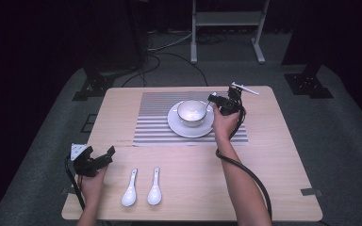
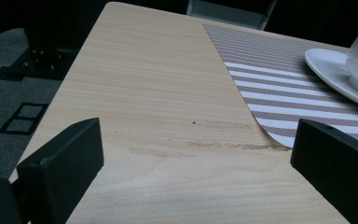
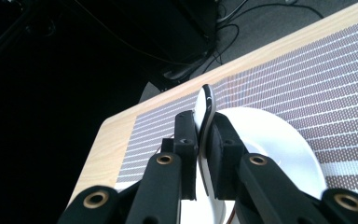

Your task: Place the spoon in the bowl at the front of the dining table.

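Where jaws pinch: spoon handle [image 3: 206, 122] edge-on.

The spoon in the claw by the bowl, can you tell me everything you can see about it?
The spoon is white and glossy, like china, with a dark line along its edge. The right claw is shut on it, pinching it edge-on between both black pads. In the high view it hangs by the bowl on the white saucer. Whether it touches the bowl, I cannot tell.
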`<state>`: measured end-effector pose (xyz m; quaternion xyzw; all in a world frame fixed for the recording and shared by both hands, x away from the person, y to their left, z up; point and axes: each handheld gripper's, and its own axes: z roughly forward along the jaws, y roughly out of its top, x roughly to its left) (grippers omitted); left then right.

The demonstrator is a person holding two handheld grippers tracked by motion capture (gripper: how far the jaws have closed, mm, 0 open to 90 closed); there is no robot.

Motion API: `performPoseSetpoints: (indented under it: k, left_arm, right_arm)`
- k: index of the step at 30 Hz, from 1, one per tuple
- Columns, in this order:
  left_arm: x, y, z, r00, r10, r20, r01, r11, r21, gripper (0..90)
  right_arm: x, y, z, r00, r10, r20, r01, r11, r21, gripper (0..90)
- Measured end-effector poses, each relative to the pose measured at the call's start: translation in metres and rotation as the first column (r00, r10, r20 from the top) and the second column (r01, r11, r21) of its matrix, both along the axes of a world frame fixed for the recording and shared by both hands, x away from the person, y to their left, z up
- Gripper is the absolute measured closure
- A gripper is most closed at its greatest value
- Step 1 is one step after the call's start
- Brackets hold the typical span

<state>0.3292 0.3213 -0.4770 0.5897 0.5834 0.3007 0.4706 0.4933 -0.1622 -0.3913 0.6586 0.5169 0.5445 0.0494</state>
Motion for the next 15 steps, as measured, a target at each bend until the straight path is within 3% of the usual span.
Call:
performPoseSetpoints:
  k: [15]
  left_arm:
    - [0.0, -0.001, 0.0, 1.0, 0.0, -0.002, 0.0, 1.0, 0.005, 1.3]
  right_arm:
    - [-0.003, 0.001, -0.021, 0.9955, 0.089, -0.031, -0.09, 0.996, -0.002, 82.2]
